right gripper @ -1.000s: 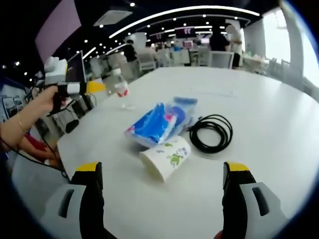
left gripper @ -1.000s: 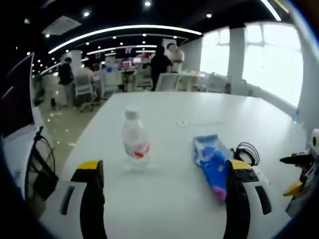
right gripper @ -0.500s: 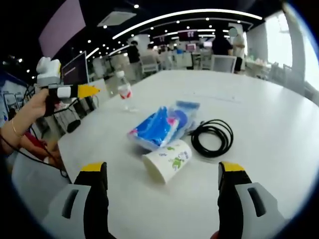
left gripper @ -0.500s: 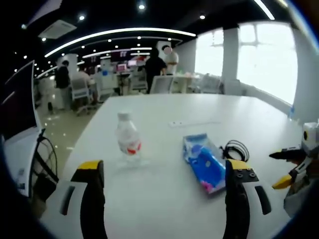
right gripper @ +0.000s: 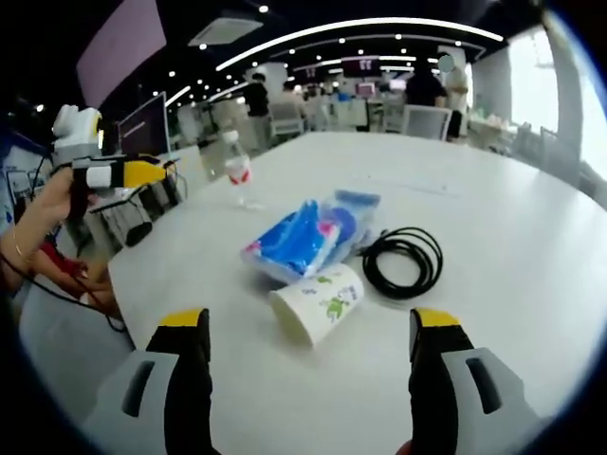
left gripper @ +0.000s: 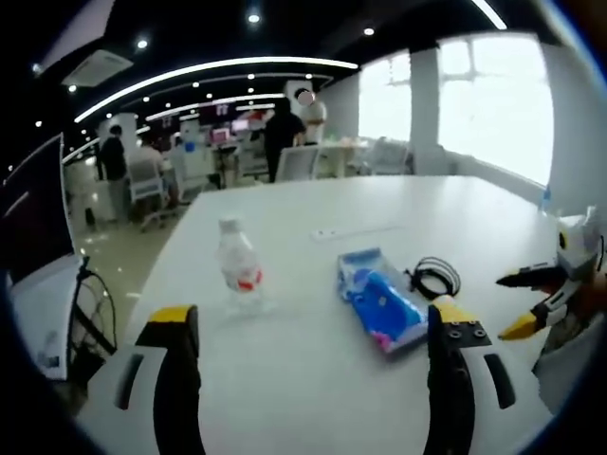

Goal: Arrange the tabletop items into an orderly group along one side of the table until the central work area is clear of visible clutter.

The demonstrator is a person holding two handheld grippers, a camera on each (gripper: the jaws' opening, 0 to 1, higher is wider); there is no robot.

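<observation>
- Nothing looks grouped yet: clear plastic bottle (left gripper: 238, 273), blue packet (left gripper: 381, 300), black cable coil (right gripper: 402, 261) and tipped paper cup (right gripper: 317, 300) lie scattered ahead of the jaws.
- Left gripper (left gripper: 308, 327) and right gripper (right gripper: 304, 332) both spread wide, empty.

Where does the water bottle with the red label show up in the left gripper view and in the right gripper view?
Left gripper view: the water bottle stands left of centre, left of the blue packet.
Right gripper view: the bottle is upper left, beyond the packet.
Shared landmark: the coiled black cable beside the packet.
</observation>
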